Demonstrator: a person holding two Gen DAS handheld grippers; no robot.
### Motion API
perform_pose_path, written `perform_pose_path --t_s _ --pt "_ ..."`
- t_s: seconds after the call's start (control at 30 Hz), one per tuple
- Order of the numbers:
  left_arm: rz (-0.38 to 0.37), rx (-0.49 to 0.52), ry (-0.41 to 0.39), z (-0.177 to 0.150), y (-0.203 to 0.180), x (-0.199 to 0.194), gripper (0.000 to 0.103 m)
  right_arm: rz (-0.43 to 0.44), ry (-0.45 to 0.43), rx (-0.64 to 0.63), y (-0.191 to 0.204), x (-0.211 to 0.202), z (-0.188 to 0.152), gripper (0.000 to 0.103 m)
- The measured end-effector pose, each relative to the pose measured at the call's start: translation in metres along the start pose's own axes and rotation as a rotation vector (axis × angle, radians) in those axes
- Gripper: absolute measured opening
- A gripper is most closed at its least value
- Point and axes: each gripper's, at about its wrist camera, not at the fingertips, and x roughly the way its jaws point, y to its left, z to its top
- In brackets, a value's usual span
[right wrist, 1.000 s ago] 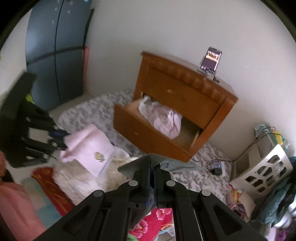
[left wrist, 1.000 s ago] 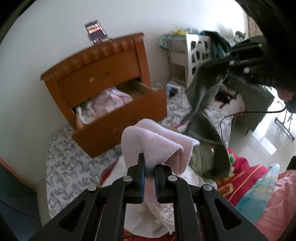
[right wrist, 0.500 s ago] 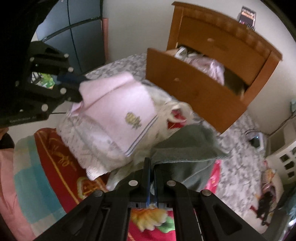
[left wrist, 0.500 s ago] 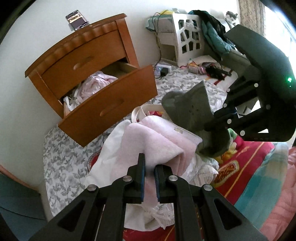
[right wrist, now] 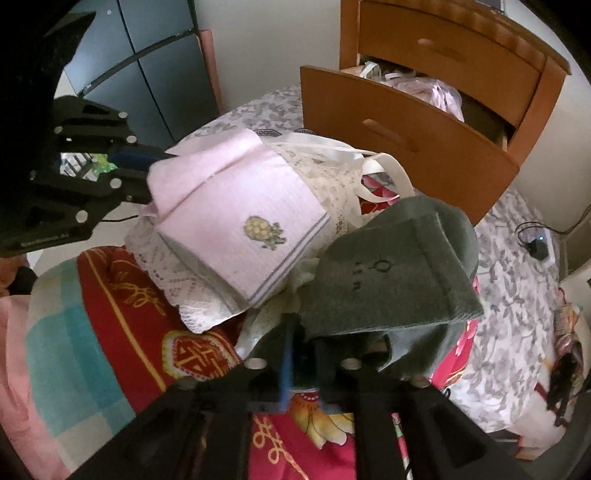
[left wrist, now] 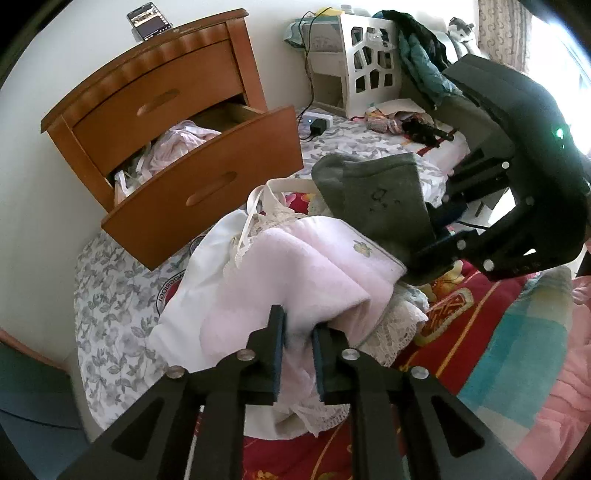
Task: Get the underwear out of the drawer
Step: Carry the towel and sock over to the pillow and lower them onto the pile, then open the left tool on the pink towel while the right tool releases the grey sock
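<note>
Pink terry cloth, a folded piece of pink underwear (left wrist: 303, 266) with a small yellow flower motif, lies between the jaws of the left hand-held gripper (left wrist: 297, 328). Those jaws are opening, and the pink fold sits loosely in the gap on top of a heap of white lace garments (right wrist: 184, 280) just below and ahead of the fingers.

Off to that gripper's right, the right hand-held gripper (right wrist: 301, 354) is also opening its jaws. A grey underwear piece (right wrist: 391, 266) of thick fabric drapes over and ahead of its fingertips, with the edge of the cloth lying in the gap; whether the pads still press on it I cannot tell, as the cloth covers them. The grey piece rests just beside the pink one, its near edge touching the lace heap.

Both pieces are out of the drawer (left wrist: 207, 184) and lie on a red patterned blanket (right wrist: 125, 295) spread under the heap. Well ahead of both grippers stands the wooden nightstand (left wrist: 147, 85), its lower drawer pulled open with pale pink and white clothing still bunched inside. A phone (left wrist: 149, 16) leans on top of the nightstand. Beyond the right gripper, a white cut-out basket (left wrist: 369, 70) sits against the wall.
</note>
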Motion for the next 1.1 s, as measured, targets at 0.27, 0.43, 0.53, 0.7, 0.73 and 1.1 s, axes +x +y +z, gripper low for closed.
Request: perform_pose_path --t_s 0.27,0.43,0.53,0.7,0.73,1.1 --pt "0.0 0.004 0.009 -0.004 -0.003 -0.005 0.035 0.019 -0.03 -0.004 0.004 -0.016 -0.002 0.055" --pt "0.022 -0.006 -0.016 -0.004 -0.003 -0.016 0.05 0.016 -0.042 0.002 0.002 -0.025 -0.005 0.06" --pt "0.03 -0.015 -0.028 -0.005 -0.002 -0.021 0.05 0.019 -0.043 0.013 -0.001 -0.029 -0.007 0.061" --pt "0.042 -0.031 -0.044 -0.005 0.001 -0.028 0.066 0.016 -0.04 0.027 -0.007 -0.035 -0.01 0.065" --pt "0.043 -0.031 -0.048 -0.005 0.001 -0.029 0.067 0.016 -0.04 0.029 -0.008 -0.036 -0.011 0.066" --pt "0.016 -0.067 -0.05 -0.006 0.006 -0.031 0.08 -0.03 -0.055 0.119 -0.04 -0.048 -0.02 0.081"
